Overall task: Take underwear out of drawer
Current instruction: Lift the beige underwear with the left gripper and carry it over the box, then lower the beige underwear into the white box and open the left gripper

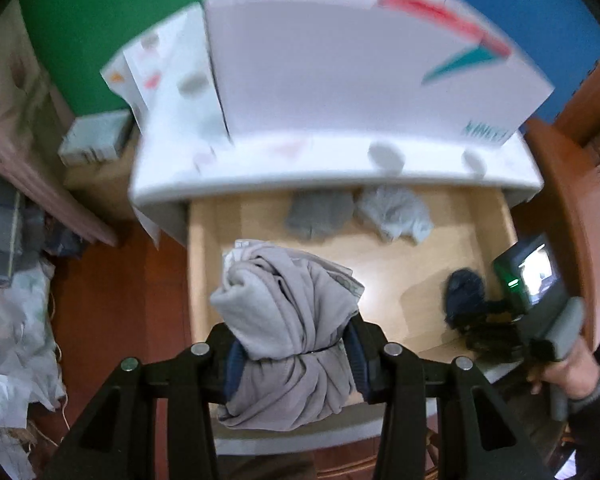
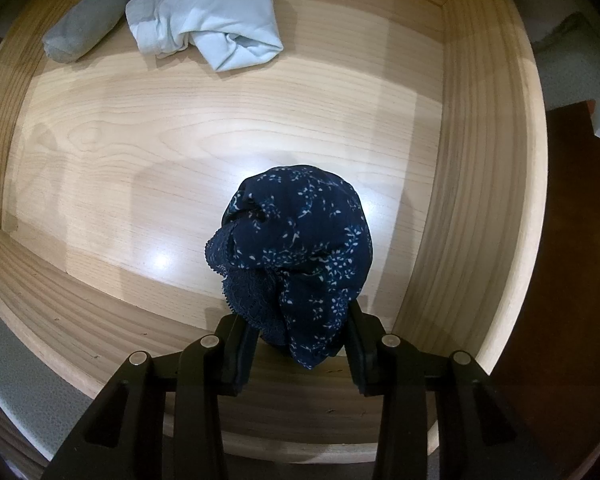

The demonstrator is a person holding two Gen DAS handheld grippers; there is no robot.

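My left gripper (image 1: 294, 354) is shut on a rolled light grey underwear (image 1: 288, 312) and holds it above the front of the open wooden drawer (image 1: 480, 216). My right gripper (image 2: 300, 344) is shut on a navy floral underwear (image 2: 300, 248) with lace trim, low inside the drawer (image 2: 100, 140) near its front right. The right gripper also shows in the left wrist view (image 1: 488, 320). A dark grey roll (image 2: 88, 36) and a pale blue folded piece (image 2: 208, 20) lie at the back of the drawer.
A white box (image 1: 360, 60) with red and teal marks stands on the white cabinet top (image 1: 260, 176) above the drawer. Plastic bags (image 1: 16, 340) and clutter lie on the red-brown floor at left. A wooden board (image 1: 568, 200) stands at right.
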